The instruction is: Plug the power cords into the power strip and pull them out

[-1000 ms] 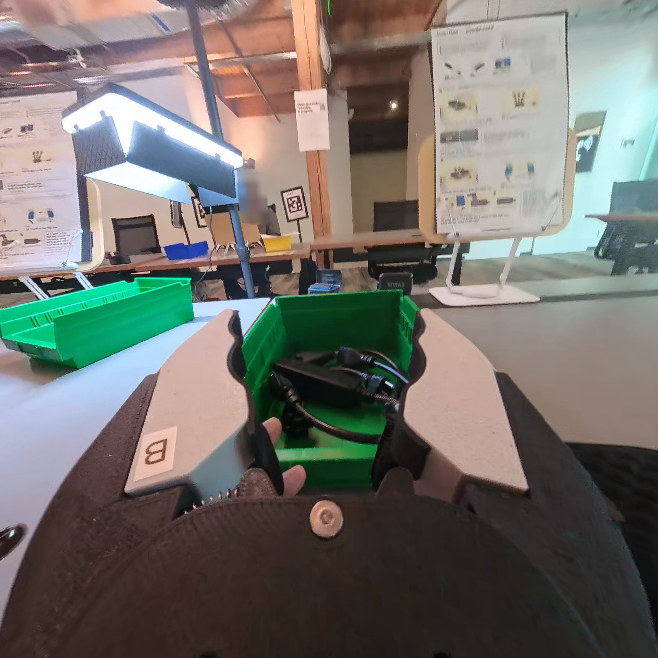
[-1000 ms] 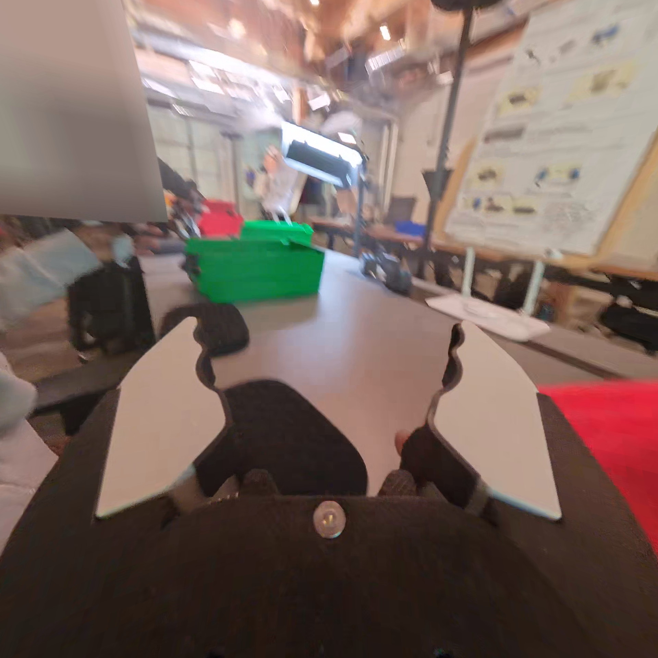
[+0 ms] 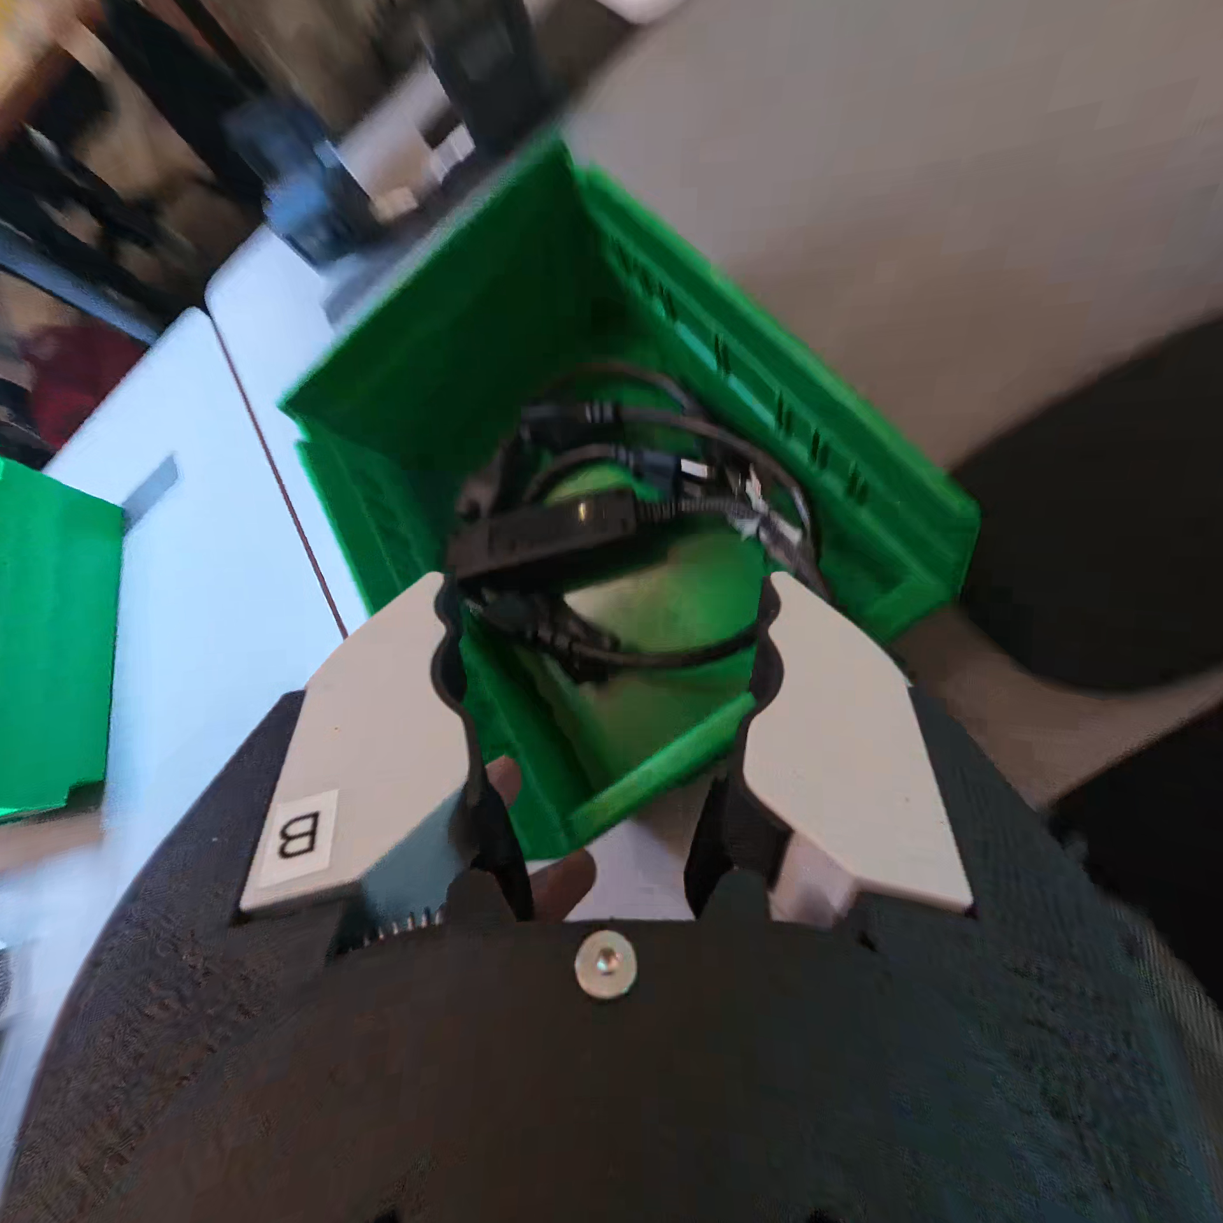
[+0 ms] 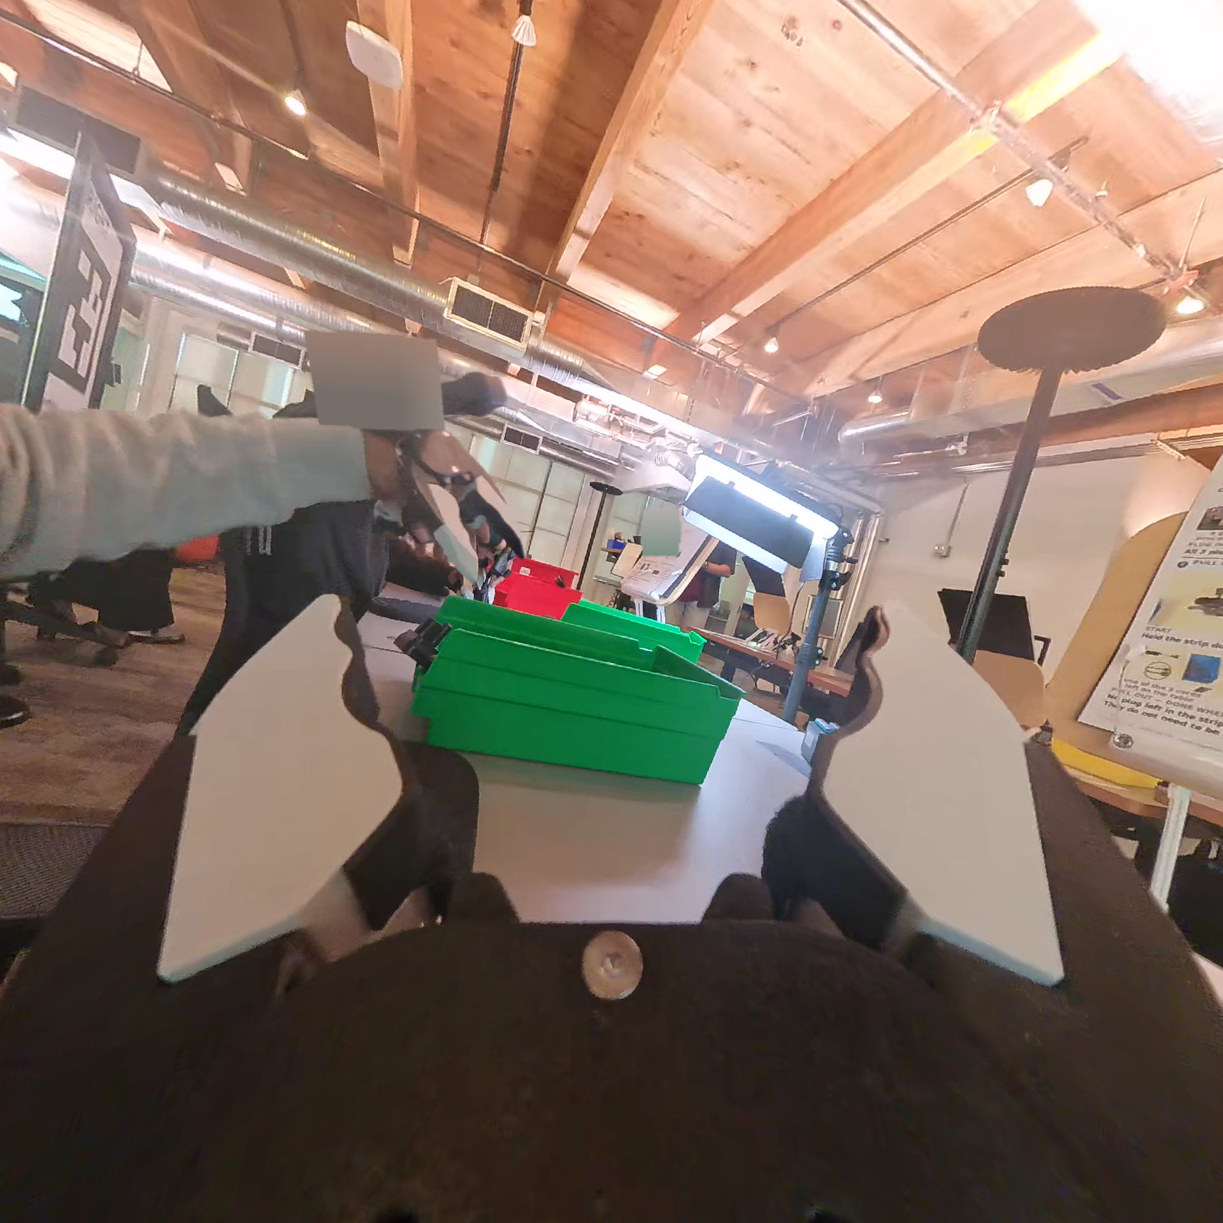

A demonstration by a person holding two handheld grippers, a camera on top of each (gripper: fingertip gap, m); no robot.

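Looking down from the left wrist view, the left gripper (image 3: 605,582) hangs over a green bin (image 3: 781,397) on the grey table (image 3: 893,185). Its jaws are spread wide with nothing between them. Inside the bin lies a black power strip (image 3: 529,539) among a tangle of black power cords (image 3: 662,655), just ahead of the fingertips. The picture is motion-blurred, so I cannot tell whether any plug sits in the strip. A second green bin (image 3: 53,635) shows at the left edge, well apart from the first.

From the right wrist view, the right gripper (image 4: 609,622) is low over the same grey table (image 4: 595,847), its jaws released and wide apart, holding nothing. Beyond the fingers stands a stack of green bins (image 4: 569,708), with a red bin (image 4: 536,599) behind it. At the left, a person's sleeve (image 4: 165,476) reaches across, and the other gripper (image 4: 463,536) points downward near the red bin. A lit lamp panel (image 4: 754,509) on a stand and a poster board (image 4: 1165,629) stand to the right.
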